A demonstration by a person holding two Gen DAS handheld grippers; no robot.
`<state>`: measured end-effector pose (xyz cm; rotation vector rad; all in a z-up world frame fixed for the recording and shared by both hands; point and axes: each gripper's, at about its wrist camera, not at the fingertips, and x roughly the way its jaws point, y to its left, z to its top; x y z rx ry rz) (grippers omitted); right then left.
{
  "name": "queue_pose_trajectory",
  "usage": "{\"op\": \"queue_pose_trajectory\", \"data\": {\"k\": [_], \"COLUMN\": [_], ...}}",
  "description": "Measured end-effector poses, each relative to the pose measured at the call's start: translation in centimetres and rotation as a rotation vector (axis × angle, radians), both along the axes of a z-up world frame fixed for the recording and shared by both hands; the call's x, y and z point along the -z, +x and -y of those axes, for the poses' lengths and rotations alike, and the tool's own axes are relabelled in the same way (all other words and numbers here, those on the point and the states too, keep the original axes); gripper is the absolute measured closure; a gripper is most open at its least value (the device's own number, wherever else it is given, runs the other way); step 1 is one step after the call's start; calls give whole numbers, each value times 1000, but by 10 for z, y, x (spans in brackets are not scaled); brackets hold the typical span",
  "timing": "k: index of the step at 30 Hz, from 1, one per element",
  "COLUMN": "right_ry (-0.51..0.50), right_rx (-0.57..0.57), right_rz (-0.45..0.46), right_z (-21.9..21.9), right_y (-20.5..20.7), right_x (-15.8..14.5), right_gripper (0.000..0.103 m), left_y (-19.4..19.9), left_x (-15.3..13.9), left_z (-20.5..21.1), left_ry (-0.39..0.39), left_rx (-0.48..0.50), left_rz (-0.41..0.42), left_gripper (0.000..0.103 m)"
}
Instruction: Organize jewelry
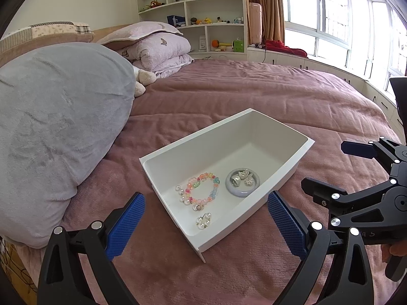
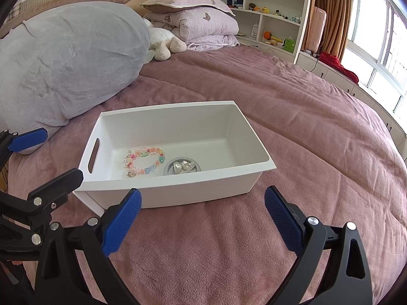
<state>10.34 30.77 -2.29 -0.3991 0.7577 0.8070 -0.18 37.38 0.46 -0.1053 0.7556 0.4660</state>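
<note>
A white plastic bin (image 1: pixel 274 124) sits on the pink bedspread; it also shows in the right wrist view (image 2: pixel 178 188). Inside lie a pastel bead bracelet (image 1: pixel 203 189) (image 2: pixel 145 161), a grey bangle (image 1: pixel 243 182) (image 2: pixel 182 166) with small silver pieces in its ring, and pearl earrings (image 1: pixel 203 220). My left gripper (image 1: pixel 206 225) is open and empty, just short of the bin's near corner. My right gripper (image 2: pixel 202 219) is open and empty, in front of the bin's long side. Each gripper shows in the other's view (image 1: pixel 328 167) (image 2: pixel 54 155).
A large grey pillow (image 1: pixel 56 132) lies left of the bin. Folded pink quilts (image 1: pixel 162 48) and a plush toy (image 2: pixel 165 43) sit near the headboard. White shelves (image 1: pixel 213 12) with toys and a window bench stand beyond the bed.
</note>
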Motion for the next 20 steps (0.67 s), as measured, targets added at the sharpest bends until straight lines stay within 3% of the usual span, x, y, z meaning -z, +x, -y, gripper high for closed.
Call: {"op": "queue_pose_trajectory", "data": {"k": [7,20], "right_ry": [1,-3], "right_rx": [-1,0], "right_rz": [1,5], "right_z": [0,-1], "right_y": [0,-1], "right_x": [0,2], "right_gripper": [7,7], "left_y": [-1,-3], "left_x": [-1,-4], "left_z": [1,7], "left_ry": [-10,56], "left_rx": [8,9], "left_rz": [8,3], "left_gripper": [5,5]}}
